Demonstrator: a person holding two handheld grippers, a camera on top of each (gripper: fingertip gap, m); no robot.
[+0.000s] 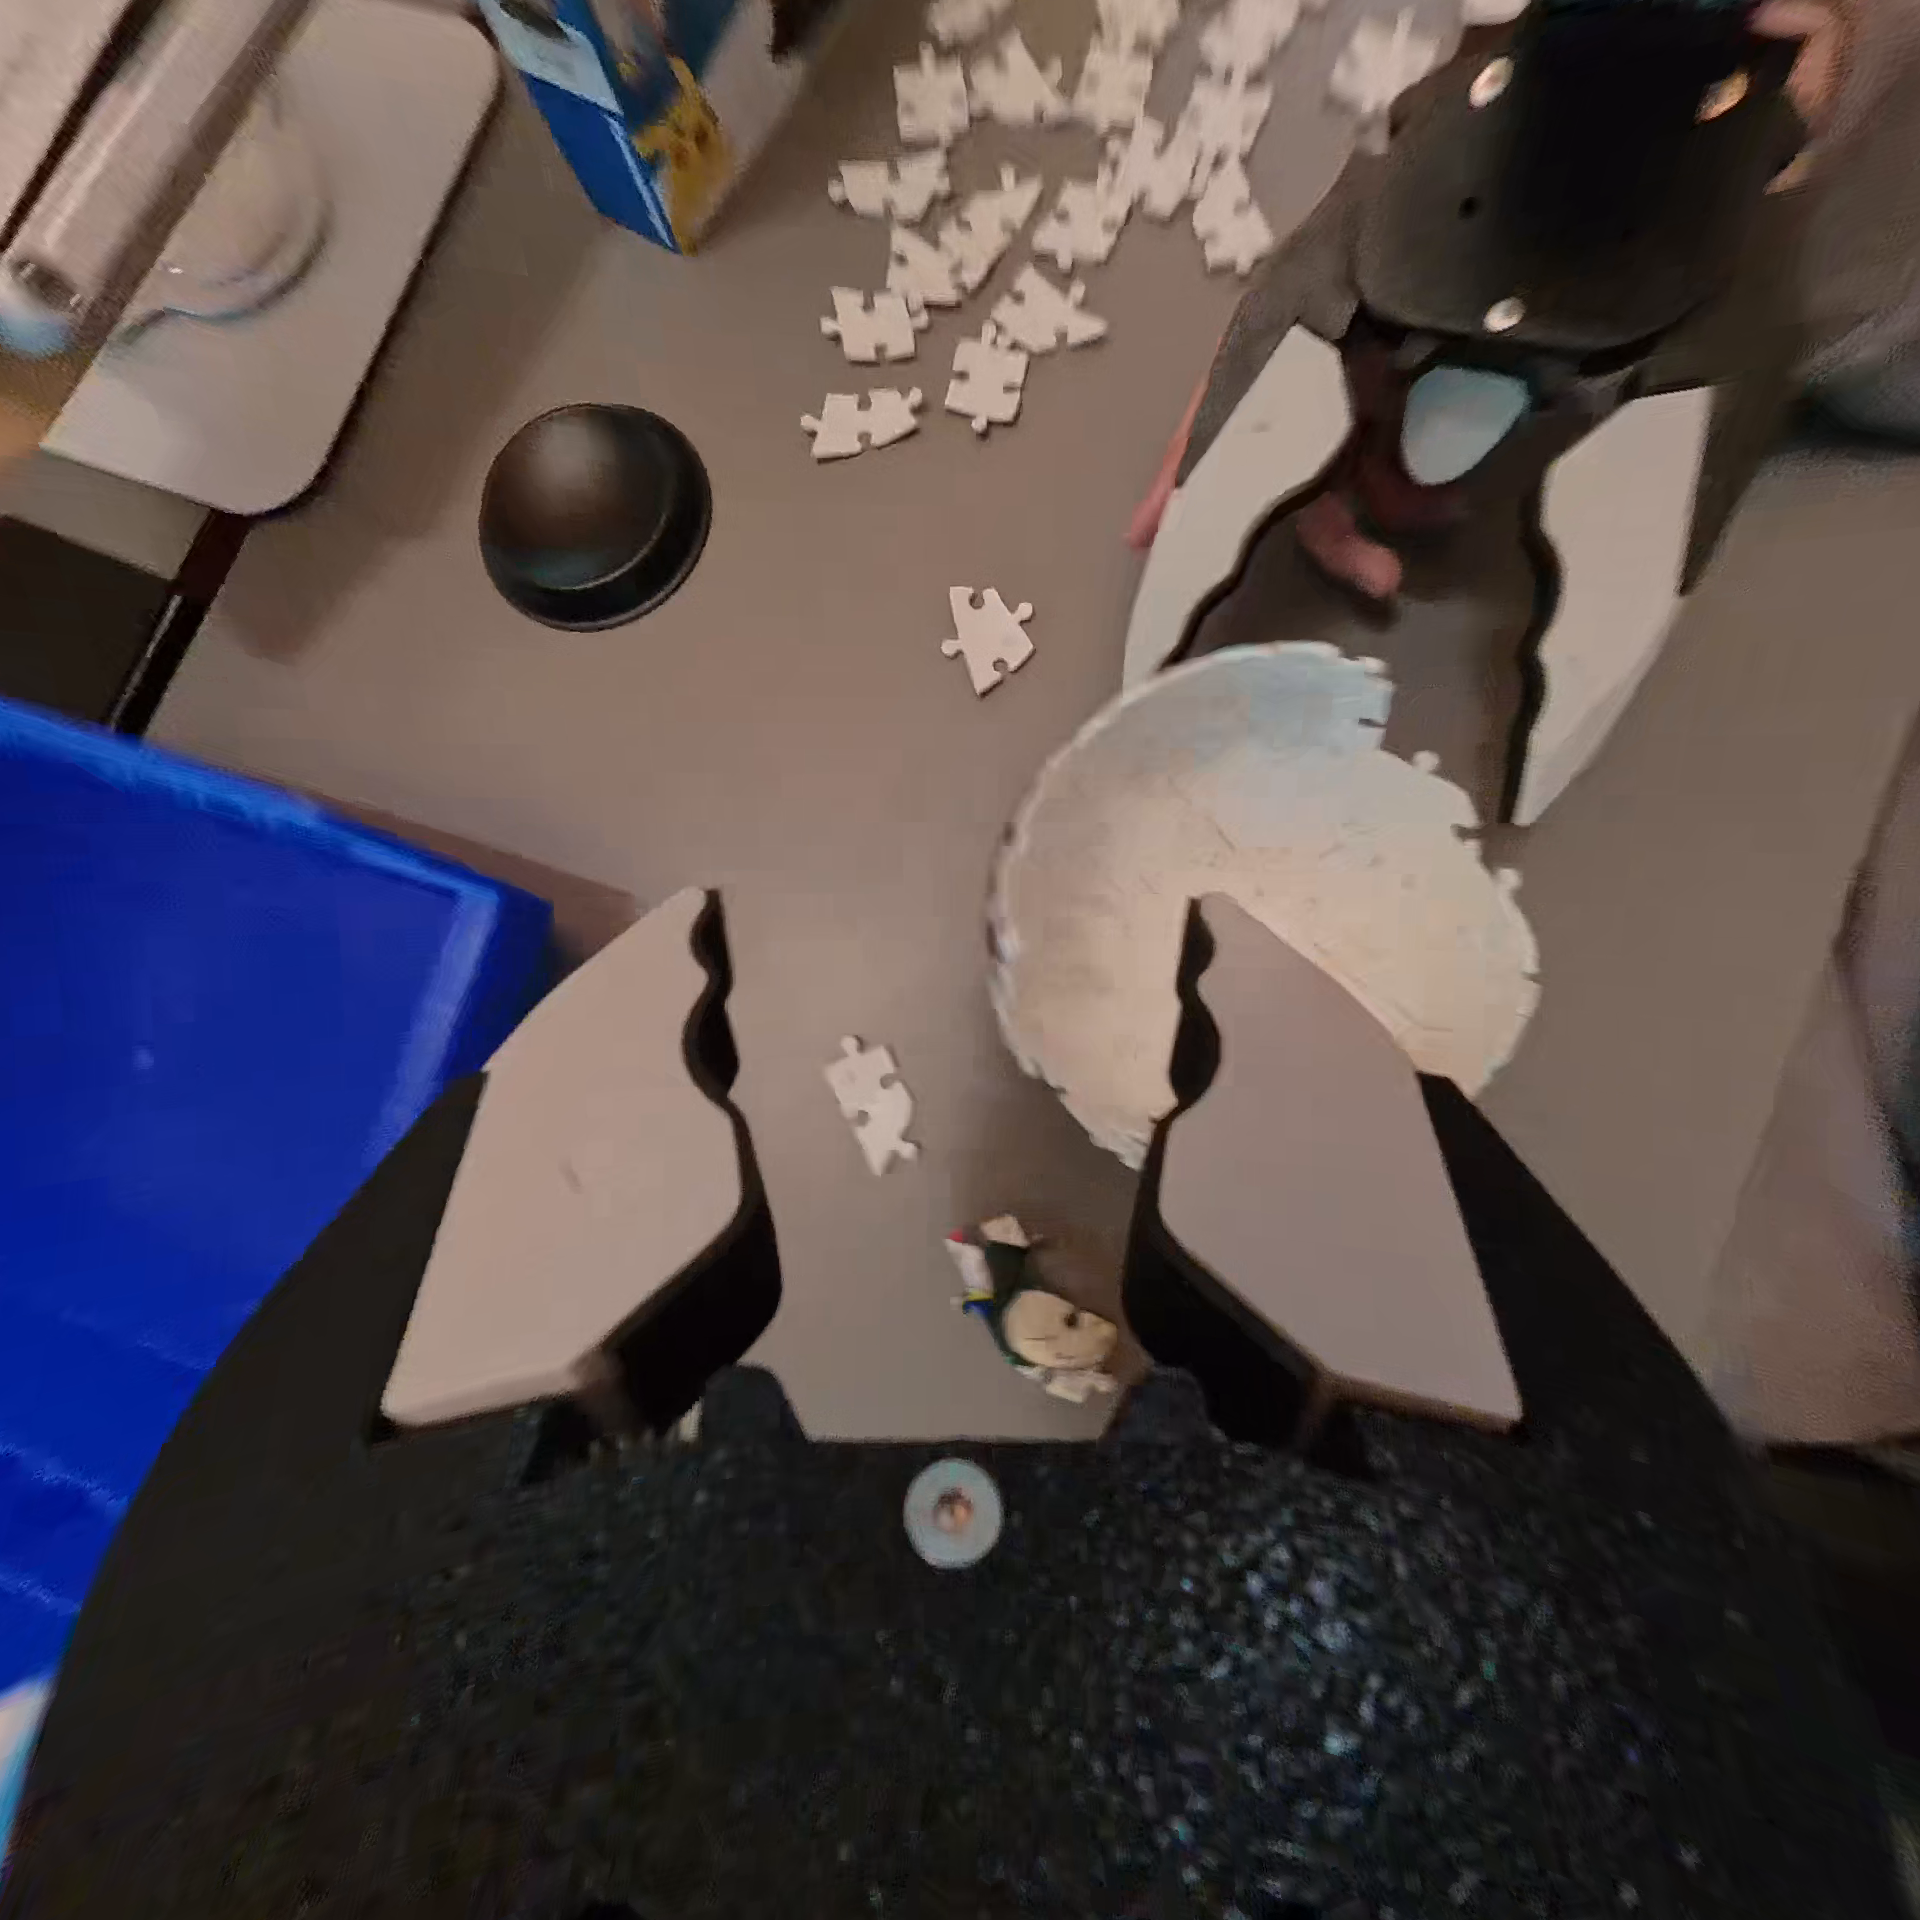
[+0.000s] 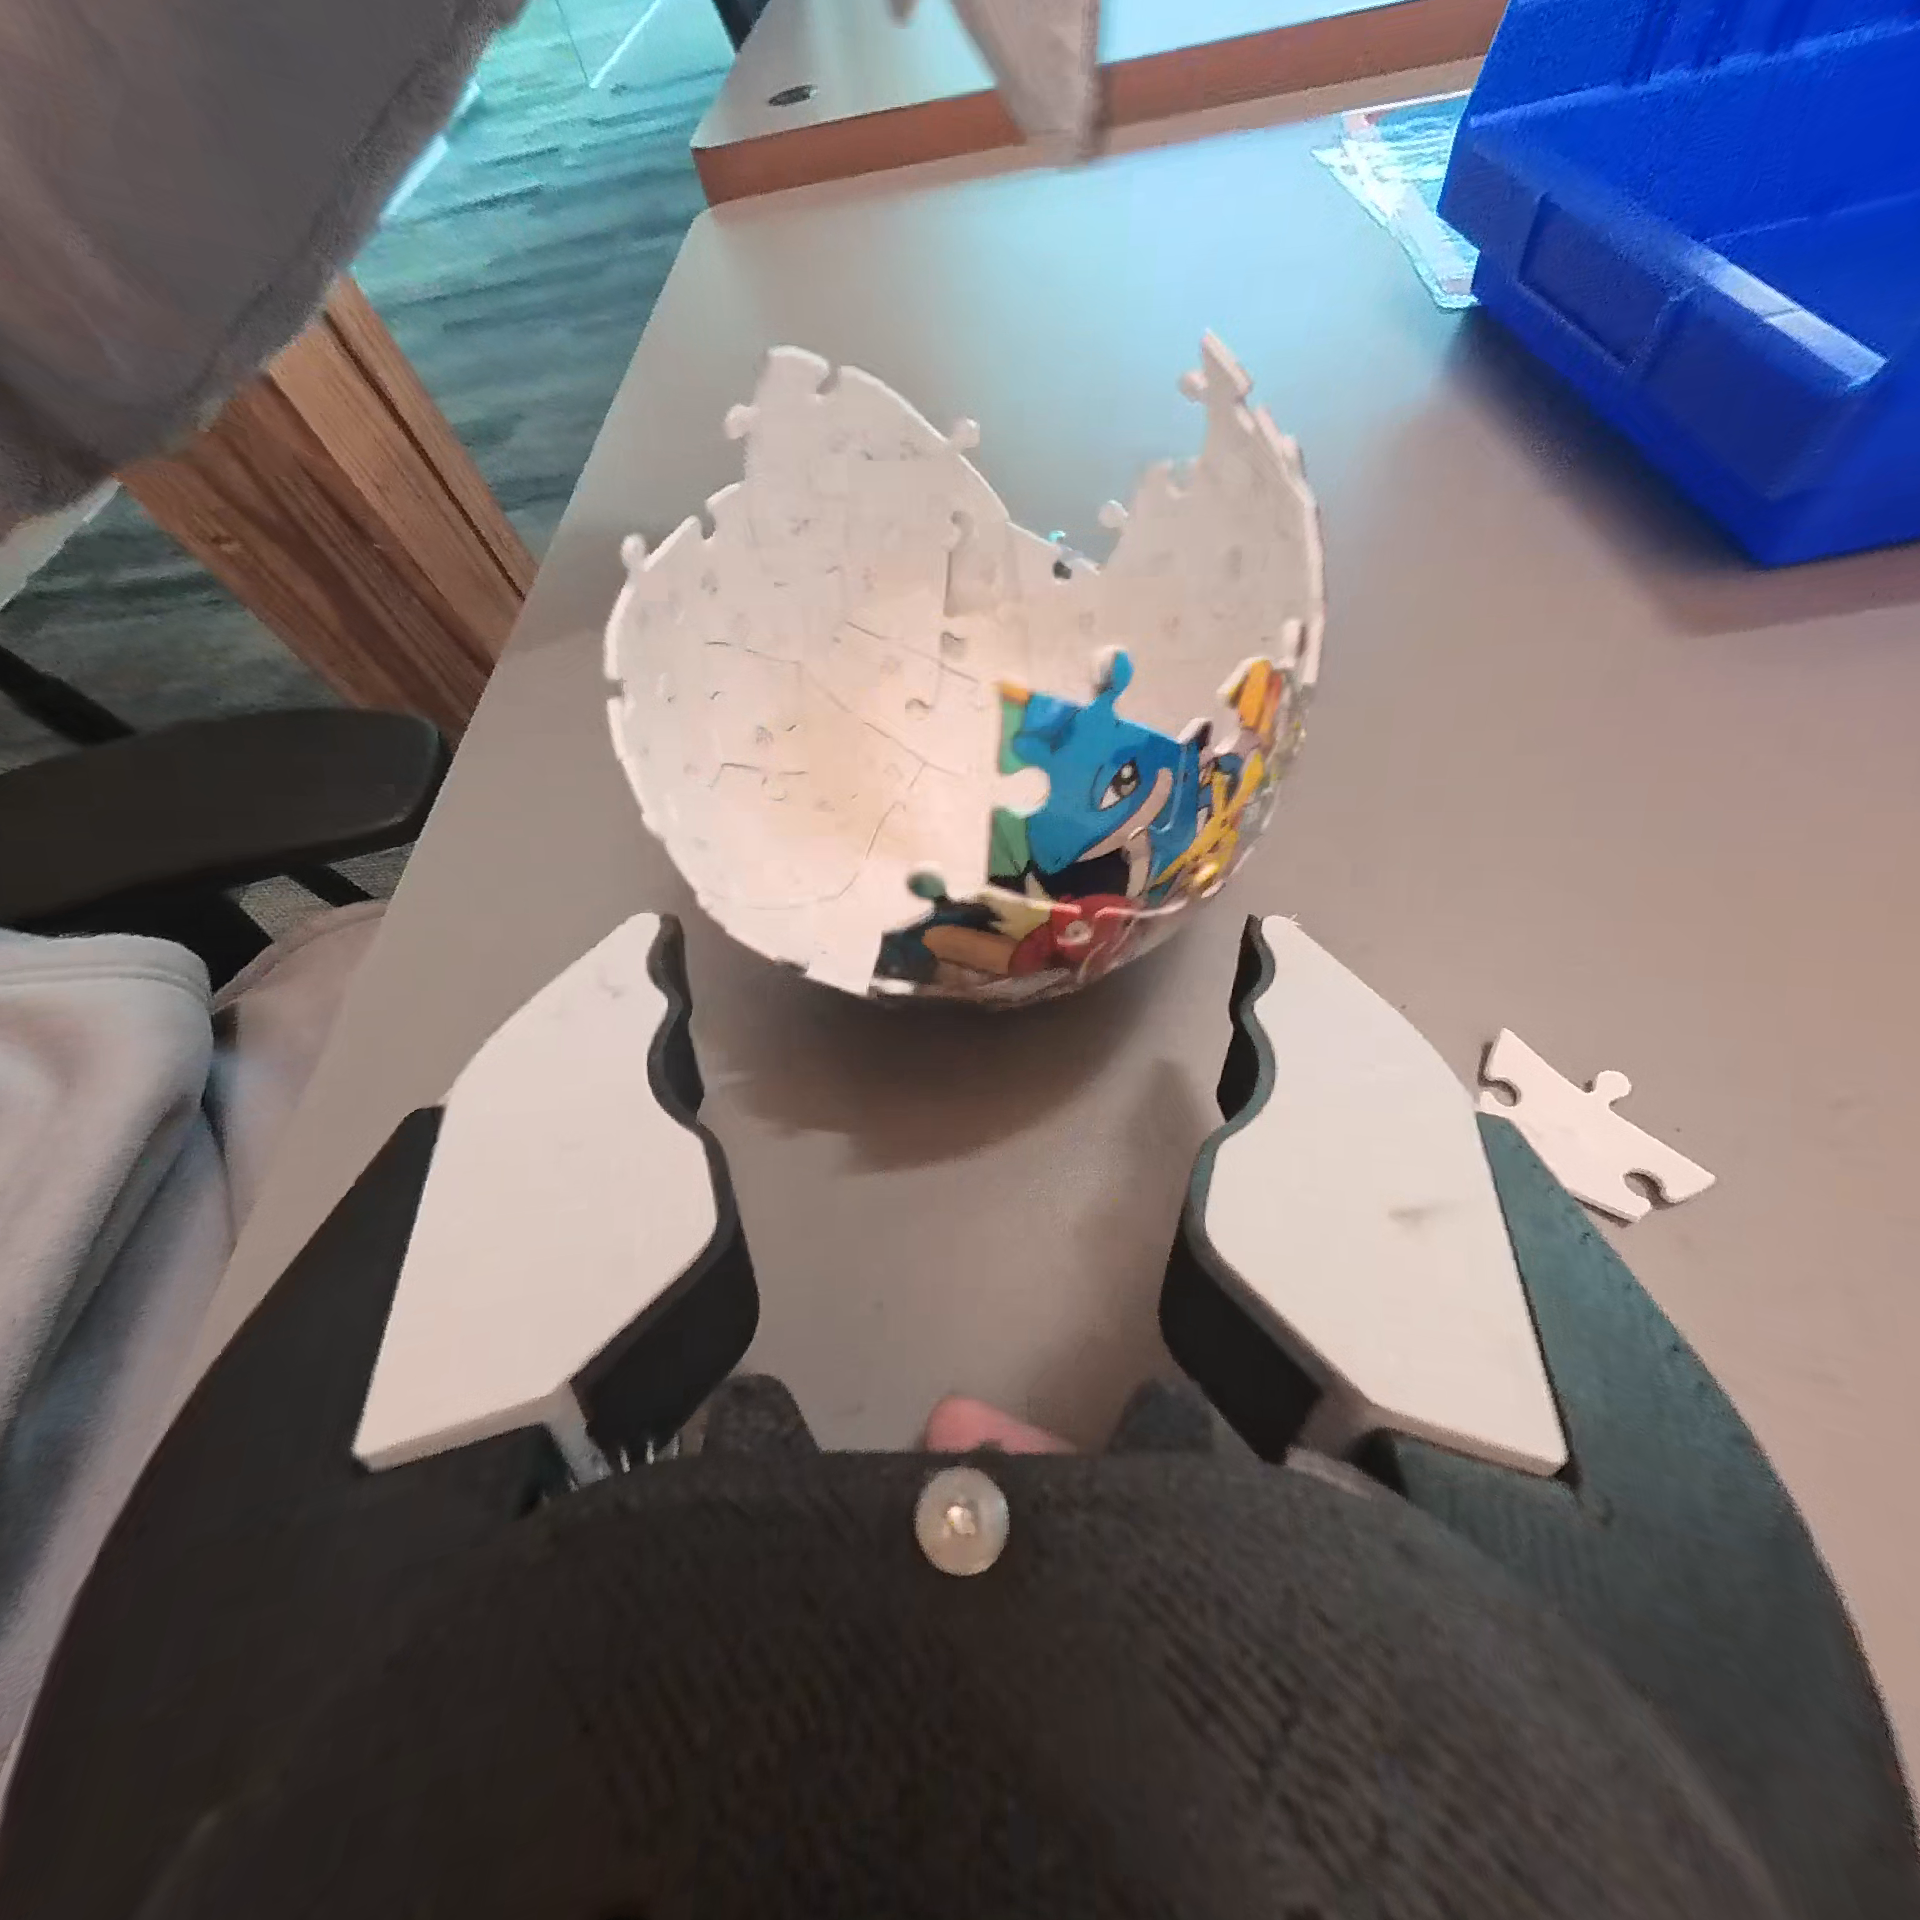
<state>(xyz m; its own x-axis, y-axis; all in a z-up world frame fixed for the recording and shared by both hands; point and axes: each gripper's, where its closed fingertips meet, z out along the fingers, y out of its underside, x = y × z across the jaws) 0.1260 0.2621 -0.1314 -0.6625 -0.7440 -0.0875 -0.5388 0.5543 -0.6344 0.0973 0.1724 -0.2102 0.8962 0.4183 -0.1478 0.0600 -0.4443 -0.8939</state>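
Biggest thing here is the grey table (image 2: 1455,779), with a blue plastic bin (image 2: 1683,270) sitting at its far right in the right wrist view; the same bin fills the left edge of the left wrist view.

Next down is the half-built puzzle ball shell (image 2: 831,707), white on the inside with bright cartoon print on the outside. It rests on the table straight ahead of the right gripper (image 2: 961,966), just past its fingertips and lined up with the gap, not touching. That gripper's fingers are spread wide with nothing between them.

The left gripper (image 1: 956,914) is also spread wide and empty, looking down at the table. The shell sits ahead and to the right of it, partly behind its right finger (image 1: 1320,1153). Whether they touch, can't tell.

Further off there's a black round cap-like thing (image 1: 594,516), and a blue printed box (image 1: 623,125) at the top.

Smaller stuff: a scattered heap of white puzzle pieces (image 1: 1039,208), one loose piece (image 1: 873,1103) between the left gripper's fingers on the table, and a small printed piece (image 1: 1039,1314) near the gripper's base. A single white piece (image 2: 1590,1138) lies just beside the right gripper's right finger.
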